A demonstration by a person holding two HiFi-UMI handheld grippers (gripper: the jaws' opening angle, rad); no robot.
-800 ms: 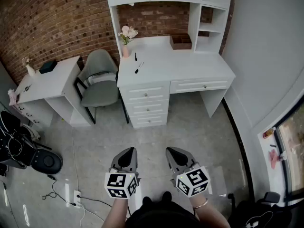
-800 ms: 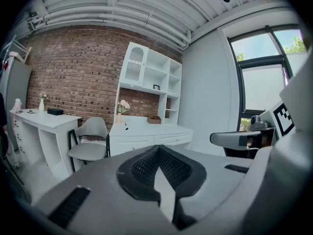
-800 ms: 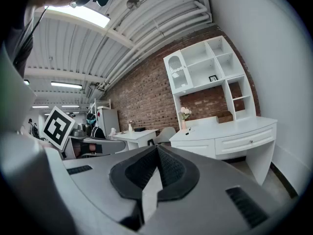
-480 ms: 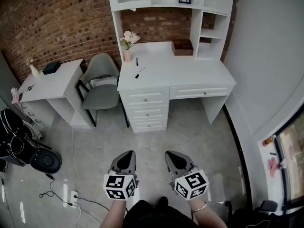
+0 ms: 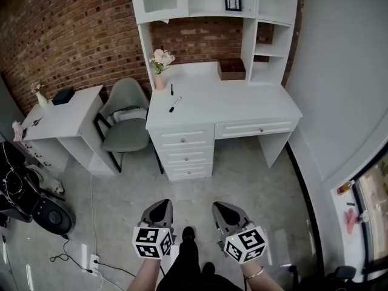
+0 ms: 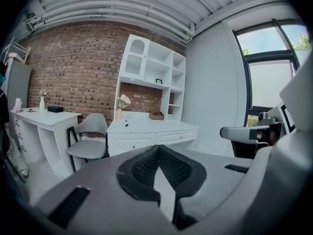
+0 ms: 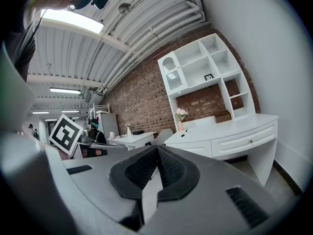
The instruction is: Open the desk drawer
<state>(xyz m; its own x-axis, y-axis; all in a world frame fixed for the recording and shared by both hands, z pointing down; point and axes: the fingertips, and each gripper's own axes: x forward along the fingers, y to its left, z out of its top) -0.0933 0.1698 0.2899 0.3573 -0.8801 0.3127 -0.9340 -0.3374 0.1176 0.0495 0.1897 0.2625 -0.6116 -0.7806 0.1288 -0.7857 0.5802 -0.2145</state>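
A white desk (image 5: 224, 105) with a hutch stands against the brick wall, well ahead of me. Its wide drawer (image 5: 257, 128) over the knee space is closed, and so are the three stacked drawers (image 5: 183, 153) at its left. My left gripper (image 5: 159, 210) and right gripper (image 5: 224, 211) hover side by side over the floor, far short of the desk. Both are shut with nothing between the pads. In the left gripper view the desk (image 6: 146, 129) is beyond the jaws; in the right gripper view the wide drawer (image 7: 247, 141) is at the right.
A grey chair (image 5: 125, 111) sits left of the desk, next to a second white table (image 5: 63, 111). A flower vase (image 5: 160, 71), pens and a brown box (image 5: 231, 70) are on the desk. Cables and a black base (image 5: 48, 214) lie on the floor at left.
The head view has shifted slightly, with the desk a little lower and nearer in the frame. Both grippers keep their place at the bottom and stay shut.
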